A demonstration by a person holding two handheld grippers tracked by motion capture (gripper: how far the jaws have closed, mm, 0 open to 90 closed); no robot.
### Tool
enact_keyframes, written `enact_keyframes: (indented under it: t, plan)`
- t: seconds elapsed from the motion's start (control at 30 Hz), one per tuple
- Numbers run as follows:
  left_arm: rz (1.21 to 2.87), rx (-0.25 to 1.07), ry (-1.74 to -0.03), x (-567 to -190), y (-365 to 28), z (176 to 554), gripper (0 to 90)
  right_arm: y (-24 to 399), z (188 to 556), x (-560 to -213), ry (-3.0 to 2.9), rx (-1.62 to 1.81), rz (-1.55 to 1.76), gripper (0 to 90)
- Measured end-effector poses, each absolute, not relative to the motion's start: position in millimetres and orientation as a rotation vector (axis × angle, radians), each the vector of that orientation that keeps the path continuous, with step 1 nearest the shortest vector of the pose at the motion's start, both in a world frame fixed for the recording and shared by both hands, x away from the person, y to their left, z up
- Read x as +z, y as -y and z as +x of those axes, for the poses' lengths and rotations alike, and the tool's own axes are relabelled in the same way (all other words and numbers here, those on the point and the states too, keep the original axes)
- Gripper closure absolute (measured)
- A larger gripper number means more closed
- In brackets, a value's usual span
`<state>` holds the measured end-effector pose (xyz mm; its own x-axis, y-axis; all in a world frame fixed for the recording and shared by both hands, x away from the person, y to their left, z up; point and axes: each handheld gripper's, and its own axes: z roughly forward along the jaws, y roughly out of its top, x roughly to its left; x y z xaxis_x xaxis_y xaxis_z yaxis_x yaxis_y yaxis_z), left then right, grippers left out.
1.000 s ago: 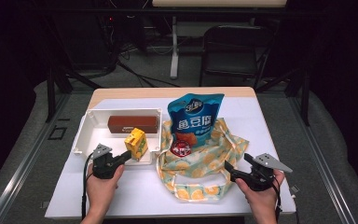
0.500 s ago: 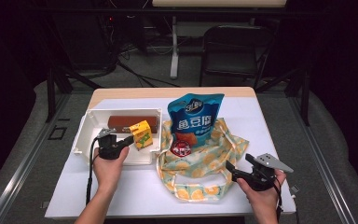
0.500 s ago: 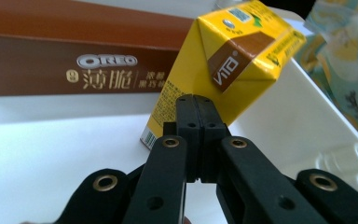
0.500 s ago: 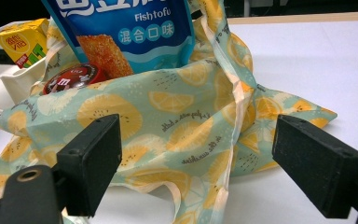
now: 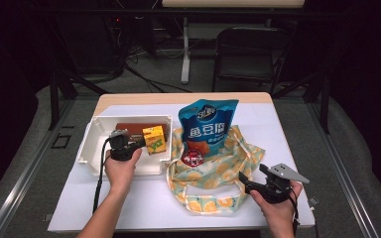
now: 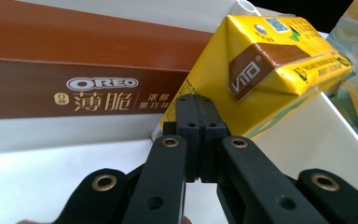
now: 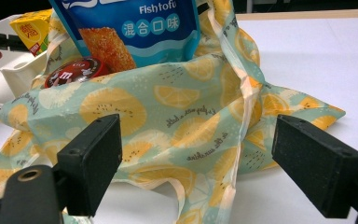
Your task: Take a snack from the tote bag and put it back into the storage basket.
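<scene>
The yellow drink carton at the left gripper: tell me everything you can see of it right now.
The yellow drink carton is a small cardboard brick, printed with a brown VITA band and a foil straw hole on top. It looks sealed and undented. It sits tilted inside the white bin, in front of the brown Oreo box. The left gripper, fingers shut, pinches its lower corner.

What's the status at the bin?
Left gripper shut on juice box, tilted over white bin. Right gripper open by tote. Oreo box lies behind.
</scene>
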<state>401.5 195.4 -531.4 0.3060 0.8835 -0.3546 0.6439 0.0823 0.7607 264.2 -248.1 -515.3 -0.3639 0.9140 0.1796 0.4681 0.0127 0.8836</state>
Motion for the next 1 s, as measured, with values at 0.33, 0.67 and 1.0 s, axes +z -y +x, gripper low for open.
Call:
enact_keyframes:
  t: [0.33,0.67,1.0]
  plan:
    - [1.608,0.280,-1.434,-540,-192,410,87.9,246,264,-516,-1.853,1.317,1.404,15.6]
    - [1.601,0.303,-1.381,-530,-196,389,89.8,248,262,-515,-1.821,1.330,1.396,21.2]
    - [1.595,0.312,-1.389,-528,-186,404,90.0,245,260,-515,-1.829,1.349,1.376,30.8]
